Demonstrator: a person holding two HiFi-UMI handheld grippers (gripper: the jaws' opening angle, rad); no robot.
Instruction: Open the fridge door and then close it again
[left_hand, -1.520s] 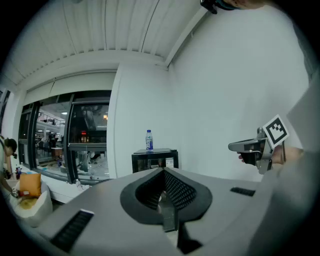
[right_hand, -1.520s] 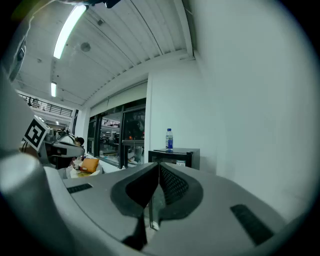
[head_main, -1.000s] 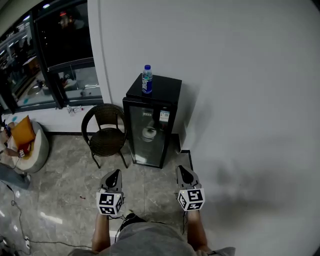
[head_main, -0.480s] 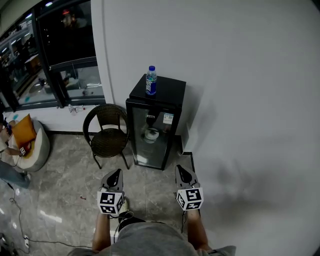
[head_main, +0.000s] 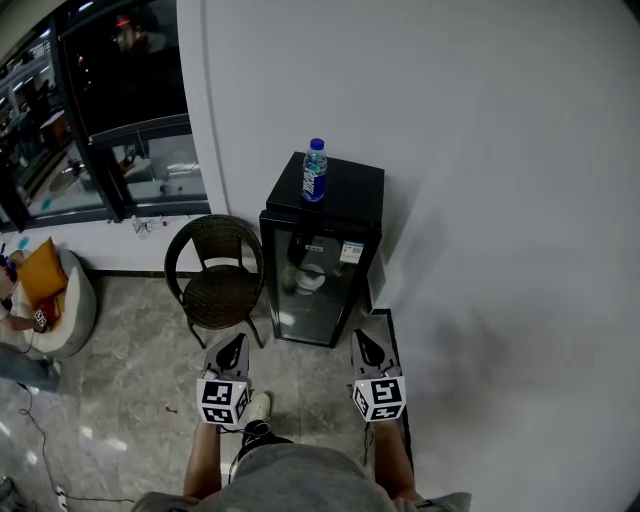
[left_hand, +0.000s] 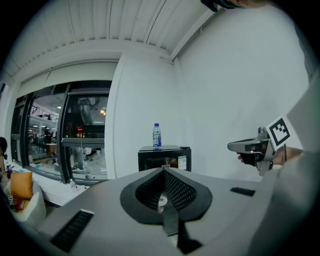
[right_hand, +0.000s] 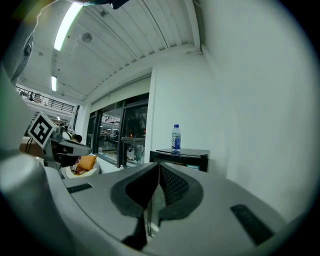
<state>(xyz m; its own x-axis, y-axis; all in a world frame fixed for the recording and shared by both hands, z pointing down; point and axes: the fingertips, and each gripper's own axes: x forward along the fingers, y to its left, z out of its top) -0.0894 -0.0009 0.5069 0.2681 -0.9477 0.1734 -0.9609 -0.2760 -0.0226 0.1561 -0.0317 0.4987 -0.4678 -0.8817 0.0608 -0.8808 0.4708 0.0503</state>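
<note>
Facing shut fridge (head_main: 318, 285) w/ bottle (head_main: 314, 170) on top, L gripper (head_main: 232, 346) & R gripper (head_main: 361, 341) short of it, jaws together, empty.

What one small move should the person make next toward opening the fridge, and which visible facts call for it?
Probably bring the right gripper forward to the glass door of the fridge, parting its jaws on the way. The door stands closed, and both the right gripper and the left gripper are shut, empty and well short of it.
</note>
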